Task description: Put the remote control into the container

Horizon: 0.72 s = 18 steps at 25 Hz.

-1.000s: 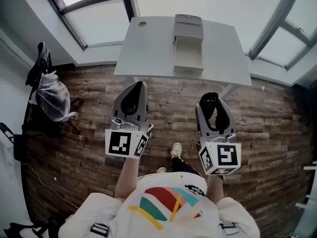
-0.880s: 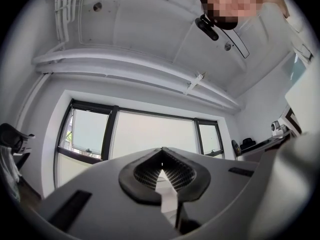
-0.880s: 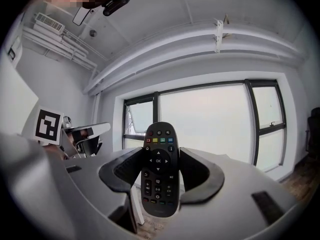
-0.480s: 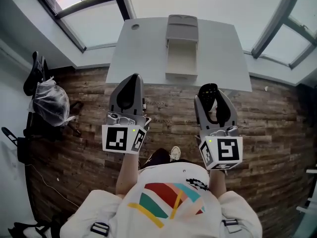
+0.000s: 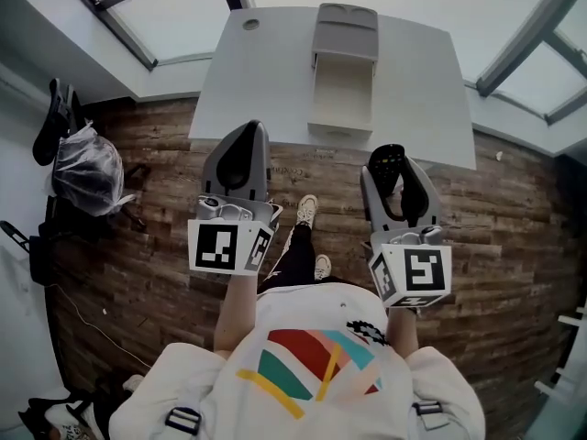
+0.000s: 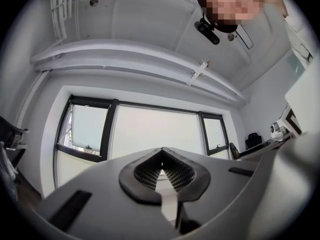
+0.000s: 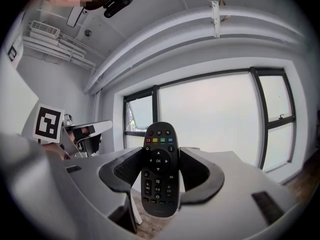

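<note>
A black remote control [image 7: 159, 169] with coloured buttons stands upright between the pads of my right gripper [image 7: 161, 158], which is shut on it. In the head view that right gripper [image 5: 394, 174] carries the remote control [image 5: 388, 157] just short of the table's near edge. The container [image 5: 342, 94], a pale open box with its lid folded back, lies on the grey table [image 5: 266, 81], ahead and slightly left of the right gripper. My left gripper [image 5: 246, 136] is level with the right one, at the table's near edge. In its own view, the left gripper [image 6: 161, 151] is shut with nothing in it.
The floor under me is dark wood planks, and a shoe [image 5: 306, 211] shows between the grippers. A chair with a clear plastic bag [image 5: 87, 168] stands at the left. Big windows run behind and beside the table. A round cable hole [image 5: 251, 24] marks the table's far left.
Both grippers have moved forward together and now reach the table's near edge. The remote stays held in the right gripper. The person has stepped closer to the table.
</note>
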Motion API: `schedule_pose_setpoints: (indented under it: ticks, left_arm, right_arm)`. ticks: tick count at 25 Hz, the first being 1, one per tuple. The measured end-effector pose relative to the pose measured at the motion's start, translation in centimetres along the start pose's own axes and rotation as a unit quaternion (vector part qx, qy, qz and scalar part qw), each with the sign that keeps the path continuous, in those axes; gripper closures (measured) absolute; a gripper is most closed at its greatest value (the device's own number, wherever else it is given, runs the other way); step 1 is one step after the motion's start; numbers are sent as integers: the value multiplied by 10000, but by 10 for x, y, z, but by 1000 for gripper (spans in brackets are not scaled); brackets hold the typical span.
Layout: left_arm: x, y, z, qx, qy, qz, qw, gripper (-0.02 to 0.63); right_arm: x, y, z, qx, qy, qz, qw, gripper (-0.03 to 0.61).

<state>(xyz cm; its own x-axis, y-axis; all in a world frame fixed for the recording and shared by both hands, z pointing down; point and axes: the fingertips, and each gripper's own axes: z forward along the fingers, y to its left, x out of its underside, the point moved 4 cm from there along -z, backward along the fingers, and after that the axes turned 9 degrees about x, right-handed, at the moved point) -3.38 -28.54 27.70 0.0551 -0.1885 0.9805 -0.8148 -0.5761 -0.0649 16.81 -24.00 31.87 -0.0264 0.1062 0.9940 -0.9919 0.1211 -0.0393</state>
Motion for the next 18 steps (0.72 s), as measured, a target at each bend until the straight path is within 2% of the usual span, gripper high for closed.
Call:
schedule_pose_setpoints:
  ticks: [7, 12, 18]
  left_arm:
    - [9, 33, 66, 122, -71, 15, 9999, 607]
    - [20, 68, 114, 229, -8, -61, 9997, 606]
    - [37, 107, 165, 386, 54, -180, 9991, 607]
  right_arm:
    - [-9, -31, 61, 387, 57, 31, 9992, 344]
    - [-18, -34, 118, 433, 103, 28, 9990, 344]
    - [-27, -47, 177, 709, 290, 124, 9970, 344]
